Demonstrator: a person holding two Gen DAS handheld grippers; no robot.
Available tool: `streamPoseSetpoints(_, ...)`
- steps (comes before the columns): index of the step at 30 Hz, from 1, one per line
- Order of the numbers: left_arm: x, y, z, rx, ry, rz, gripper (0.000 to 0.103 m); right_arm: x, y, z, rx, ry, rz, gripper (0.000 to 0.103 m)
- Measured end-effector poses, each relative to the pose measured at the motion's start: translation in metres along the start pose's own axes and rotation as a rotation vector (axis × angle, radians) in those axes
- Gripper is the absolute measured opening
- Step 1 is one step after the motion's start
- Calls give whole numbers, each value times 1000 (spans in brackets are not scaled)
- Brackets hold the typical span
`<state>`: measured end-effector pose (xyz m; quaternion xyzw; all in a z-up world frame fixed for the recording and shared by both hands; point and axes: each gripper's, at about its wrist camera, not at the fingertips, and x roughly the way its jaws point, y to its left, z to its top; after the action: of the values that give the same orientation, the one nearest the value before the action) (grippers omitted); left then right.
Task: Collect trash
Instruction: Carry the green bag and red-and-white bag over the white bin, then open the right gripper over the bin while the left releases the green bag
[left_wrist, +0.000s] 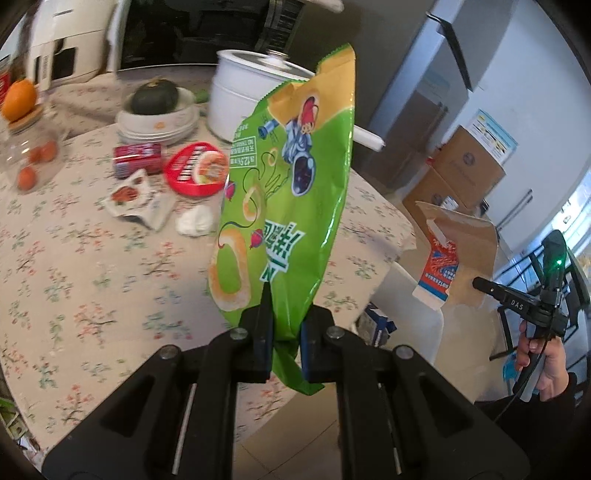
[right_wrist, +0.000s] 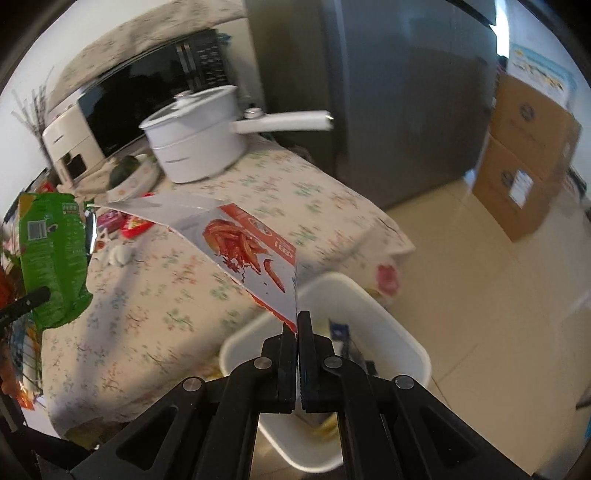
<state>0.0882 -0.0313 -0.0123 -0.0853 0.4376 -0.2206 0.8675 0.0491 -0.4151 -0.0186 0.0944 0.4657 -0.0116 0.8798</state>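
While left tongs (left_wrist: 284, 332) clamp green snack bag (left_wrist: 284, 192), right tongs (right_wrist: 297, 332) pinch torn carton (right_wrist: 255, 251) above bin (right_wrist: 406, 339).

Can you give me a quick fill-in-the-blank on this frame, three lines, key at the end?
1. The left gripper is shut on a ____ chip bag.
2. The right gripper pinches a torn cardboard box above the white ____.
3. A dark squash sits in a ____ on the table.

Missing words: green; bin; bowl
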Motion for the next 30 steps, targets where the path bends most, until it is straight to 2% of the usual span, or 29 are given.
streamPoseSetpoints(7,22,-36,-5,62,37,-35,12,5,-34,-22,54,57,5,1)
streamPoseSetpoints(17,51,-77,-15,137,98,-84,12,34,-68,-47,172,194,47,2)
streamPoseSetpoints(22,62,-102,-18,179,116,-123,12,40,-75,-49,206,212,48,2)
streamPoseSetpoints(25,71,-115,-21,197,131,-154,12,43,-85,-51,250,223,37,5)
streamPoseSetpoints(27,78,-125,-24,212,147,-174,12,42,-92,-53,300,214,43,14)
streamPoseSetpoints(30,90,-141,-29,241,178,-200,12,35,-99,-52,323,191,43,17)
